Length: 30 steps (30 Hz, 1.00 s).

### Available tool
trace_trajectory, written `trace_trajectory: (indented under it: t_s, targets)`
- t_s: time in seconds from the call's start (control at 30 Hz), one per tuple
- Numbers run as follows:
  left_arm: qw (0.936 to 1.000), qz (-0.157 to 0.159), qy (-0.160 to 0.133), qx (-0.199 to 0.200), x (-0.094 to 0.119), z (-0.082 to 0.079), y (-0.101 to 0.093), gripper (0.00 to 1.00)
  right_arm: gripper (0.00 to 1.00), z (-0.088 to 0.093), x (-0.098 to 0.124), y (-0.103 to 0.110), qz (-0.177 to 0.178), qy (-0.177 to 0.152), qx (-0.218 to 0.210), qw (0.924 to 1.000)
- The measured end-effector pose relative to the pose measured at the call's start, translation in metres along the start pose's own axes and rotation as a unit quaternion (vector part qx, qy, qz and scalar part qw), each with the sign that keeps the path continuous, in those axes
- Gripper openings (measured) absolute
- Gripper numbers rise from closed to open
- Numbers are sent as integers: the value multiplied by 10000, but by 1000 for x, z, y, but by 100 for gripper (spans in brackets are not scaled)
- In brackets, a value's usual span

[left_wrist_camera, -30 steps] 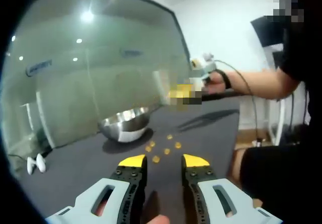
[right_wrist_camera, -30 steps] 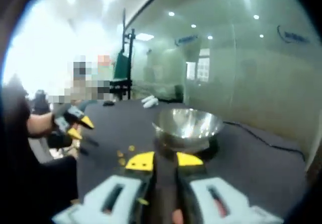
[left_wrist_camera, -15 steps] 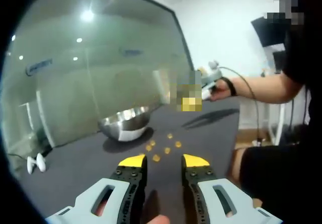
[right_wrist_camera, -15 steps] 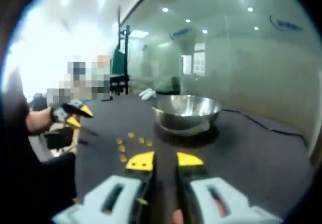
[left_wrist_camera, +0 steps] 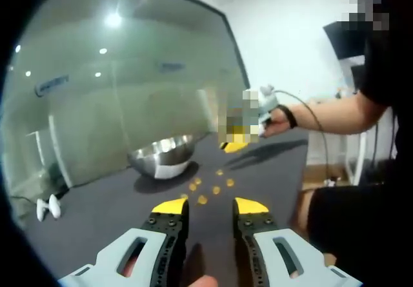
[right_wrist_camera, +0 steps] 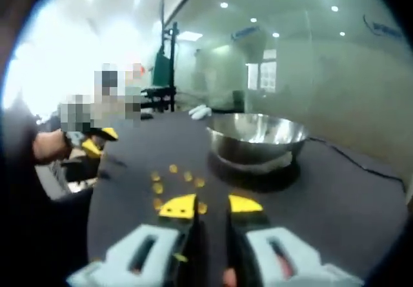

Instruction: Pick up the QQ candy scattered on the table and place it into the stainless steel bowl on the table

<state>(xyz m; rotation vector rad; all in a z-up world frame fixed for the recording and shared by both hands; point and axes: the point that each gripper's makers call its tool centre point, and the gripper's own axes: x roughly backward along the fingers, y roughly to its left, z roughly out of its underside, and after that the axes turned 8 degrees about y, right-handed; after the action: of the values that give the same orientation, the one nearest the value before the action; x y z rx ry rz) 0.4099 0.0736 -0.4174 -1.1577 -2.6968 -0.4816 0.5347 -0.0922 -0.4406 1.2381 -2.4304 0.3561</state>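
Candies (left_wrist_camera: 210,188) scattered on the dark table (left_wrist_camera: 116,216), just beside the steel bowl (left_wrist_camera: 161,156), left gripper (left_wrist_camera: 210,206) spread and empty above them, right gripper (right_wrist_camera: 211,204) slightly parted (nothing between), glass wall (left_wrist_camera: 116,100) behind, its blue lettering unreadable.

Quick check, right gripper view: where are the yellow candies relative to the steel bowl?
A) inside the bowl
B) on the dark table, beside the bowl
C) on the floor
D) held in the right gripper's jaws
B: the candies lie scattered on the dark table, apart from the stainless steel bowl, ahead of the right gripper, whose jaws hold nothing.
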Motion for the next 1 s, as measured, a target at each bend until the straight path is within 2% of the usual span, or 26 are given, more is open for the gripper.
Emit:
trace_trajectory:
  t_s: [0.2, 0.37, 0.43, 1.0]
  targets:
    - [10000, -29, 20, 15, 2, 2, 0, 29, 20, 12, -15, 7, -114, 111, 21, 9999]
    - [10000, -56, 42, 30, 3, 4, 2, 29, 22, 14, -20, 15, -223, 94, 143, 9996]
    - [10000, -64, 47, 37, 4, 5, 2, 29, 22, 18, -24, 12, -230, 134, 153, 9995]
    - [9999, -109, 83, 55, 7, 8, 5, 29, 21, 21, -39, 24, -321, 253, 181, 9990]
